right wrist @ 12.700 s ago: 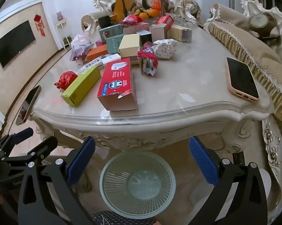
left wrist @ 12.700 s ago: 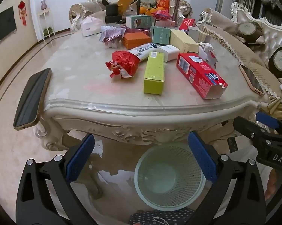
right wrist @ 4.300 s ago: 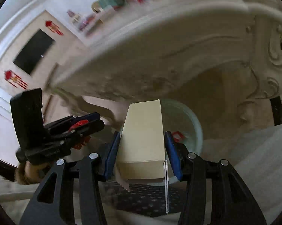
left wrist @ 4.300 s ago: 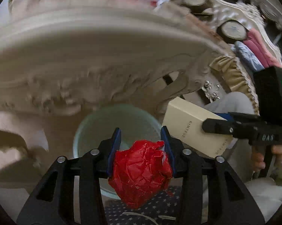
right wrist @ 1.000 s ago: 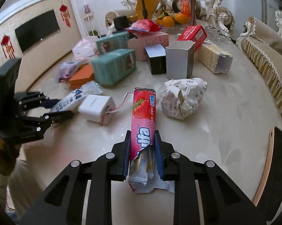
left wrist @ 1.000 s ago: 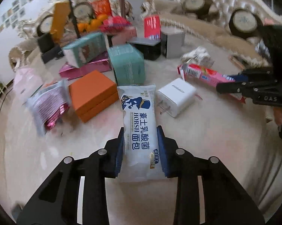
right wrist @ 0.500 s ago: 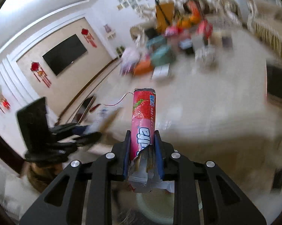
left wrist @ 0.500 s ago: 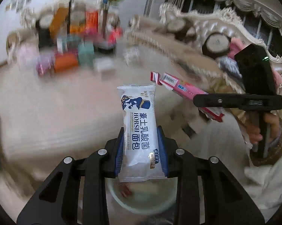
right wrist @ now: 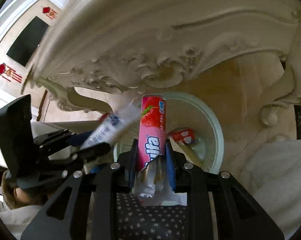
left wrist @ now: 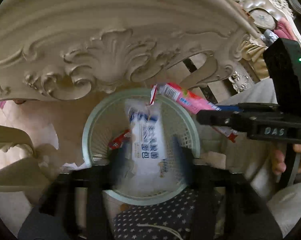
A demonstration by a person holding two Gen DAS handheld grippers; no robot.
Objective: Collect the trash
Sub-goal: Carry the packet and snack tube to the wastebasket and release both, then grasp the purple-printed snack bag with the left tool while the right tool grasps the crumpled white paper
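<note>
A pale green mesh basket [left wrist: 90, 124] stands on the floor under the table edge. My left gripper [left wrist: 148, 154] is blurred over it, its fingers spread wide on either side of a white and blue bread wrapper [left wrist: 145, 140] that looks loose between them. My right gripper [right wrist: 152, 154] is shut on a pink strawberry candy tube [right wrist: 152, 124] and holds it over the basket [right wrist: 216, 132]. The tube also shows in the left wrist view [left wrist: 188, 102]. A red box [right wrist: 182, 136] and a beige box lie in the basket.
The carved cream table apron [left wrist: 110, 46] hangs close above the basket. A curved table leg [right wrist: 86, 98] stands at the left. Star-patterned dark fabric [left wrist: 156, 218] lies just in front of the basket. A sofa [left wrist: 260, 10] is at the far right.
Both grippers have dropped from above the tabletop to below the table edge, over the basket. The left fingers have spread apart around the bread wrapper. The right still grips the candy tube.
</note>
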